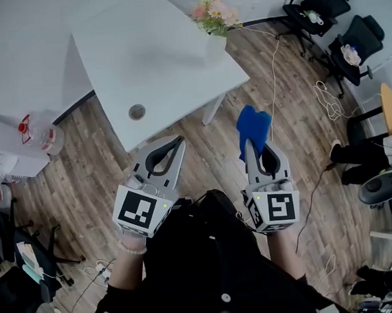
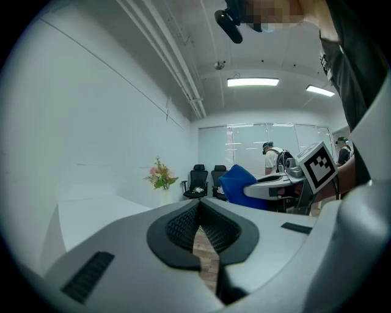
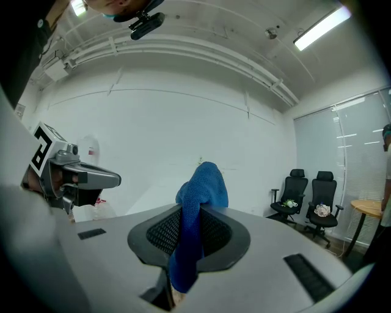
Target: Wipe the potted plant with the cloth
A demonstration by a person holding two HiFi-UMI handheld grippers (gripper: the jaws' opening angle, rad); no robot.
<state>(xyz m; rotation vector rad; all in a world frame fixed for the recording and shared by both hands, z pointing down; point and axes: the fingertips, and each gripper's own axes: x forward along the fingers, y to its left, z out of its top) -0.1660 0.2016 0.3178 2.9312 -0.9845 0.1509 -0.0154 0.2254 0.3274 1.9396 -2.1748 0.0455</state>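
A white surface [image 1: 143, 50] stands on a wood-plank floor [image 1: 202, 152] with one corner turned toward the person, and it is bare but for two things. A small round hole [image 1: 137, 112] is set near that near corner. The potted plant [image 1: 214, 19], pink flowers and green leaves in a white pot, stands at the far right corner, close to the edge. Both grippers are held over the floor on the near side of the surface, well apart from the plant. The left gripper [image 1: 179, 141] points toward the near corner; its jaws are pressed together with nothing between them. The right gripper [image 1: 251, 142] is clamped on the blue cloth [image 1: 252, 126], which bunches up above the jaw tips and hangs down between the ribbed pads. Beyond the far right corner, two black office chairs [image 1: 343, 18] stand side by side, each with something small and pale on its seat, and loose white cables [image 1: 328, 98] trail across the floor toward them. A clear water jug [image 1: 39, 132] with a red fitting sits on the floor off the left edge of the surface. In the gripper views the room shows plain white walls [image 3: 153, 134], strip lights [image 2: 252, 81] in the ceiling, and a bright glazed wall [image 2: 256, 147] behind the chairs.
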